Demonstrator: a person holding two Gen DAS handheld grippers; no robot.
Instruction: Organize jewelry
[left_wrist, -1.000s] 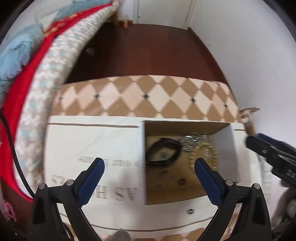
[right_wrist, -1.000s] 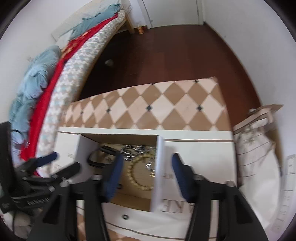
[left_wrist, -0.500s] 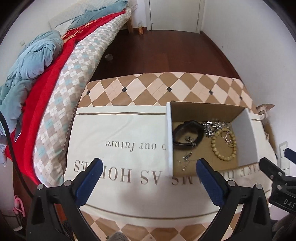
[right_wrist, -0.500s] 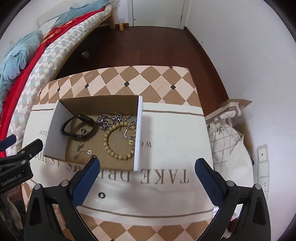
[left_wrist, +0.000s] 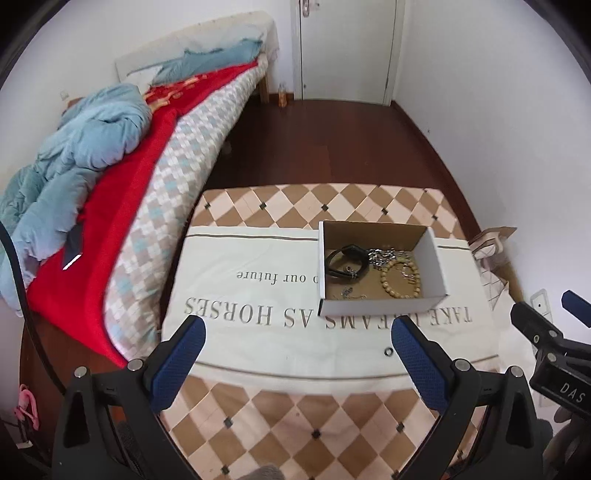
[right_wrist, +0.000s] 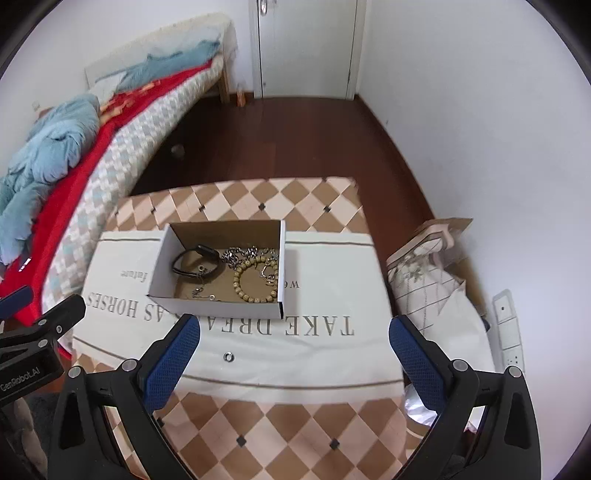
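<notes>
A small open cardboard box (left_wrist: 432, 254) (right_wrist: 282, 266) stands on a white printed cloth on the table. Inside lie a black band (left_wrist: 345, 262) (right_wrist: 195, 262), a silver chain (left_wrist: 384, 254) (right_wrist: 242, 254), a wooden bead bracelet (left_wrist: 400, 278) (right_wrist: 255, 280) and small pieces. A small ring (left_wrist: 388, 351) (right_wrist: 228, 356) lies on the cloth in front of the box. My left gripper (left_wrist: 297, 343) is open and empty, held back above the near table edge. My right gripper (right_wrist: 293, 339) is open and empty, likewise held back from the box.
The table has a brown diamond-patterned cover (left_wrist: 295, 417). A bed with red and blue bedding (left_wrist: 110, 155) runs along the left. A quilted bag (right_wrist: 424, 280) and a wall socket (right_wrist: 508, 325) are at the right. Dark wood floor (right_wrist: 295, 140) and a door lie beyond.
Both grippers have pulled back and up from the box. The right gripper, narrow around the box's wall a second ago, is now wide open. The box stands on the cloth.
</notes>
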